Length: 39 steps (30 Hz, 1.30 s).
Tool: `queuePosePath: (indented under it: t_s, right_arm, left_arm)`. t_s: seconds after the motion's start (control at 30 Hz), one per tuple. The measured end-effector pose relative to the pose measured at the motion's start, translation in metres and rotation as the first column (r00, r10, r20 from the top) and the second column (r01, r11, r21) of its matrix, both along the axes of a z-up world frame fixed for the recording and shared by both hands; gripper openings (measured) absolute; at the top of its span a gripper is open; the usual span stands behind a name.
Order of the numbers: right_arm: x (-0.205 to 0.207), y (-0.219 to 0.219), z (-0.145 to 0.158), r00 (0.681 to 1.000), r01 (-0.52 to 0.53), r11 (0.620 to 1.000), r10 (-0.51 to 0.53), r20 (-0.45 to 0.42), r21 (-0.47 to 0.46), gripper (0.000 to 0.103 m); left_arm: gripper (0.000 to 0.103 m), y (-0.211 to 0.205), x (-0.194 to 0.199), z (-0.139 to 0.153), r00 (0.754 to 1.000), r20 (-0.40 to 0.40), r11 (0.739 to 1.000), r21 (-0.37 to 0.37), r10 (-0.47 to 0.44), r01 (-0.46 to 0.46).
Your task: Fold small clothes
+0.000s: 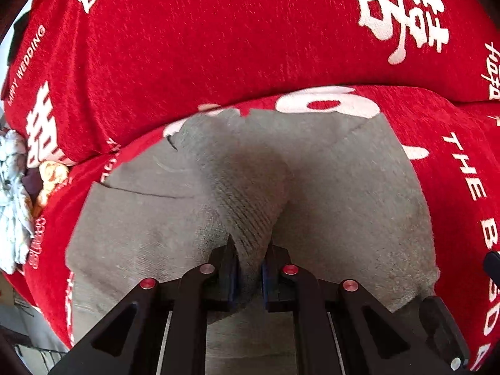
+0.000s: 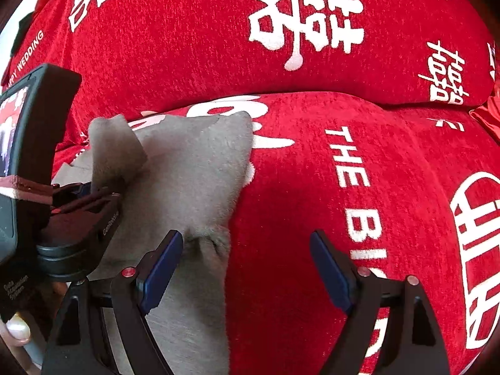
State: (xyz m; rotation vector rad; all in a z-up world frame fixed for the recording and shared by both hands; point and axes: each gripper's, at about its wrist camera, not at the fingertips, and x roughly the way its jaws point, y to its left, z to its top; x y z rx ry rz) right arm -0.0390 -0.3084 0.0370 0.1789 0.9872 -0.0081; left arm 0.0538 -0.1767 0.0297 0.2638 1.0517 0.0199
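A grey garment (image 1: pixel 343 206) is spread on the red sofa cover (image 1: pixel 218 47). A ribbed fold of it is pinched between the closed left gripper (image 1: pixel 250 268) pads. The right gripper (image 2: pixel 247 250) is held wide open and empty over the garment's right edge

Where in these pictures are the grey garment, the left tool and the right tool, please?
grey garment (image 2: pixel 200 168), right wrist view, on its flat middle.
left tool (image 1: pixel 250 268), left wrist view, midway between its tips, pinching a grey fold.
right tool (image 2: pixel 247 240), right wrist view, midway between its open tips.
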Motion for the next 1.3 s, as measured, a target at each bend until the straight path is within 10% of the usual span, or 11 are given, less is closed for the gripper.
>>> queuePosePath:
  t_s: [0.23,0.3,0.37,0.7,1.03,1.3]
  right_arm:
    - [-0.006,-0.010,-0.004,1.000,0.023,1.000,-0.023,-0.004,0.013,0.086]
    - [-0.007,-0.011,-0.004,1.000,0.026,1.000,-0.026,-0.005,0.015,0.086]
    - [-0.009,-0.011,-0.004,1.000,0.027,1.000,-0.027,-0.004,0.015,0.086]
    - [-0.007,-0.010,0.009,1.000,0.023,0.996,-0.025,0.020,0.086,0.086]
    - [0.036,0.033,0.001,0.996,-0.059,0.959,0.074,-0.043,0.277,0.084]
    - [0.043,0.020,0.000,0.995,-0.037,0.929,0.070,-0.076,0.368,0.048]
  left_arm:
    - [0.017,0.017,0.003,-0.004,0.999,-0.052,0.988,-0.152,0.013,-0.021]
    - [0.082,0.024,0.004,-0.002,0.997,-0.083,0.971,-0.241,-0.010,-0.010]
    - [0.098,0.031,0.000,0.002,0.998,-0.060,0.959,-0.283,0.004,-0.020]
    - [0.098,0.070,-0.026,0.026,0.999,0.024,0.922,-0.385,-0.039,0.045]
    - [0.098,0.138,-0.024,0.005,0.995,-0.013,0.942,-0.322,0.099,-0.098]
    - [0.098,0.136,-0.037,-0.016,0.998,0.011,0.970,-0.235,0.068,-0.063]
